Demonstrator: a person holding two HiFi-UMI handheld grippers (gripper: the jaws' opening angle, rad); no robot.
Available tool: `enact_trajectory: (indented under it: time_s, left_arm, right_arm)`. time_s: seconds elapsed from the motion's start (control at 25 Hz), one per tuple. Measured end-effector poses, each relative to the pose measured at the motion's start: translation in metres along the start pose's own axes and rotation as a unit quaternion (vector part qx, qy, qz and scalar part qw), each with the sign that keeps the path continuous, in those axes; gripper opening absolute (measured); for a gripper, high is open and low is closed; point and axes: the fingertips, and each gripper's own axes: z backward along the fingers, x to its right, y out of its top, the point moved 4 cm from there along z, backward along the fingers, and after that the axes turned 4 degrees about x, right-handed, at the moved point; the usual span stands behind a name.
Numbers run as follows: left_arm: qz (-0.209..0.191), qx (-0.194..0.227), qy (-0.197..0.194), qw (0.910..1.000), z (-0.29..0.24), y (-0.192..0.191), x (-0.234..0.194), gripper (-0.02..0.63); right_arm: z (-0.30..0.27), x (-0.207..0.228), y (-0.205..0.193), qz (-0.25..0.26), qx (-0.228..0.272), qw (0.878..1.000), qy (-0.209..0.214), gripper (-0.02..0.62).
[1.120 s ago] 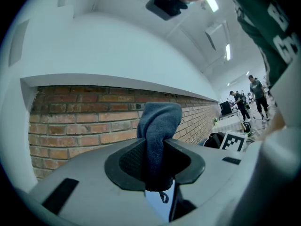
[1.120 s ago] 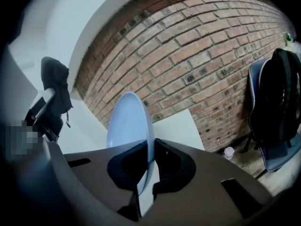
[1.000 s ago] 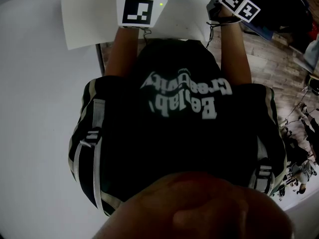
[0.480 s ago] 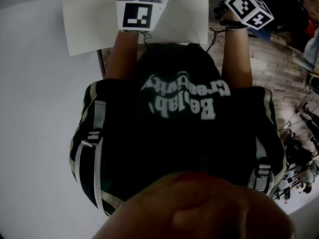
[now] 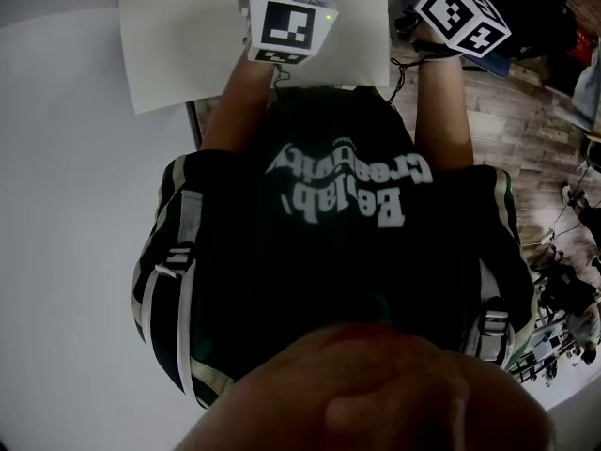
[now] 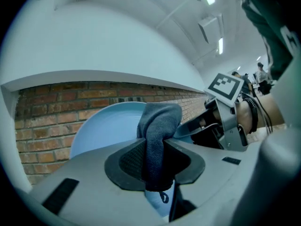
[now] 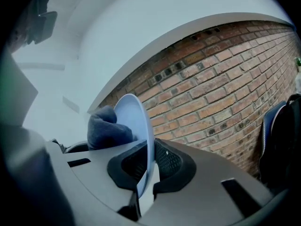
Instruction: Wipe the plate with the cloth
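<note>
Seen from above, a person in a dark printed shirt (image 5: 338,186) reaches both forearms out over the near edge of a white desk (image 5: 188,45). The left gripper (image 6: 155,161) has its jaws clamped on a folded grey-blue cloth (image 6: 159,126), which stands up between the pads and bulges past their tips. Beside it, the right gripper (image 7: 149,166) has its jaws drawn narrow on the rim of a pale blue plate (image 7: 136,121). The plate is held on edge, apparently lifted off the desk. The bunched end of the cloth sits against one face of the plate, near the middle. Beyond both tools runs a red brick wall (image 7: 225,88) under a white ledge.

The wiping itself appears to be in hand, with cloth and plate brought together in the air. The next move likely calls for drawing the cloth across the plate's face with even pressure while the right jaws brace the rim. Gripped only at its thin edge, the plate could swivel or slip if pushed too hard.
</note>
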Motion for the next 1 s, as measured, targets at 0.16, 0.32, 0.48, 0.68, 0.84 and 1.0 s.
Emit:
enact_trajectory:
  time_s: [0.16,0.32,0.48,0.68,0.84,1.0]
  left_arm:
    - [-0.009,-0.024,-0.024,0.9994,-0.015,0.001,0.019,0.103]
    - [-0.016,-0.028,-0.025,0.9992,-0.029,0.009,0.018,0.102]
    - [-0.023,-0.025,-0.018,0.9992,-0.038,0.018,0.008,0.103]
    - [-0.036,-0.024,-0.001,0.9991,-0.043,0.028,-0.009,0.103]
    - [-0.05,-0.026,0.015,0.9983,-0.045,0.037,-0.024,0.102]
    - [-0.055,-0.028,0.042,0.9972,-0.04,0.04,-0.043,0.103]
  right_arm:
    - [0.003,-0.007,-0.004,0.004,-0.006,1.0,0.01,0.009]
    - [0.004,-0.012,-0.004,0.009,-0.01,1.0,0.017,0.009]
    - [0.004,-0.013,-0.005,0.008,-0.012,1.0,0.02,0.009]
    - [0.005,-0.011,-0.008,0.005,-0.016,1.0,0.022,0.009]
    - [0.004,-0.012,-0.009,0.003,-0.016,1.0,0.026,0.009]
    - [0.005,-0.01,-0.009,0.0,-0.014,1.0,0.027,0.009]
